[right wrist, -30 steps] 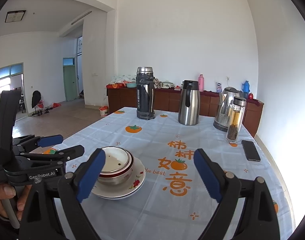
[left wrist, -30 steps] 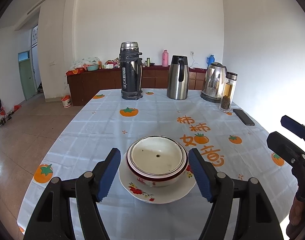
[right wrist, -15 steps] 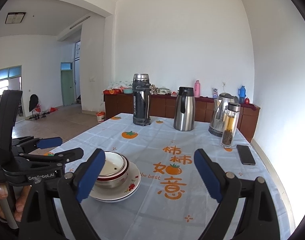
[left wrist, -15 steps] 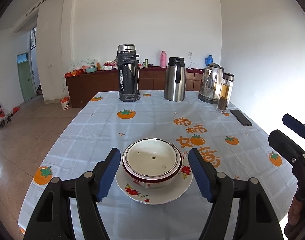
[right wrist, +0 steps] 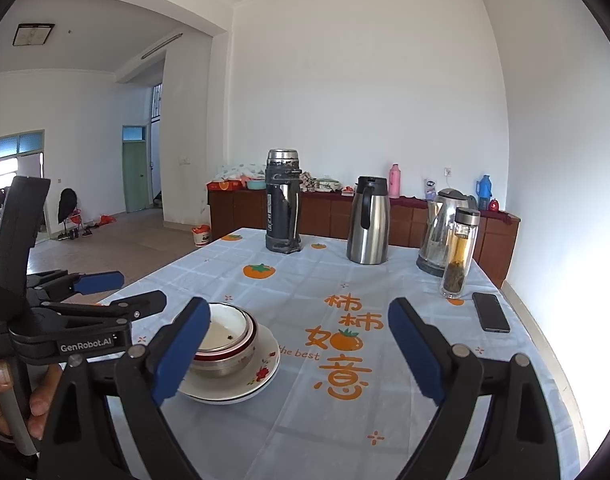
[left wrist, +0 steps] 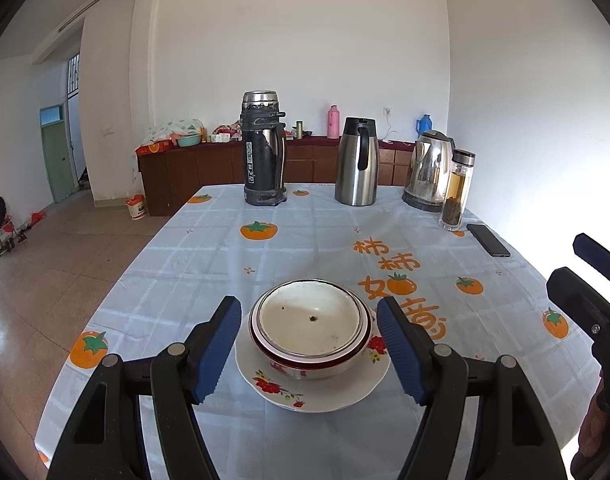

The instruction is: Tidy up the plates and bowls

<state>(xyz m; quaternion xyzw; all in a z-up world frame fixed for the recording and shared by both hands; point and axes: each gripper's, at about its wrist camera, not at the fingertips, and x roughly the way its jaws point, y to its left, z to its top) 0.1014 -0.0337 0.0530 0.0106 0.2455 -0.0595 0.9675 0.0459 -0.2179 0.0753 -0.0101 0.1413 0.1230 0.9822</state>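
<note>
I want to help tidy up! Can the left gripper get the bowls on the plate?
Probably yes. The left gripper is open, its blue pads either side of the stacked bowls on the plate, with nothing between.

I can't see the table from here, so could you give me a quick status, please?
Both grippers open: left gripper straddling the stacked bowls on the plate, right gripper empty. Nothing in the way.
</note>
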